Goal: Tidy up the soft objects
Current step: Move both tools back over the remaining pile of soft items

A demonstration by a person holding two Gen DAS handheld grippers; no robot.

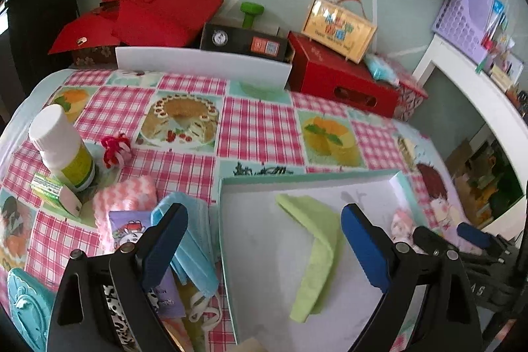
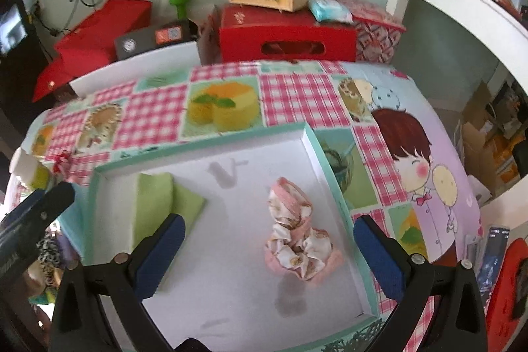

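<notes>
White tray (image 2: 333,187) holds green cloth (image 2: 155,203) and scrunchie (image 2: 297,240); both grippers — left (image 1: 264,240), right (image 2: 269,256) — spread, empty.

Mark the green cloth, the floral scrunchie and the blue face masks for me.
green cloth (image 1: 319,249): left wrist view, on its folded middle.
floral scrunchie (image 2: 298,240): right wrist view, on its bunched centre.
blue face masks (image 1: 194,243): left wrist view, on the pleated top mask.

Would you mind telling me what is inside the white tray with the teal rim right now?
Inside the tray lie a folded green cloth and a pink floral scrunchie. Both grippers, left and right, hang open above it, hiding its near edge.
</notes>
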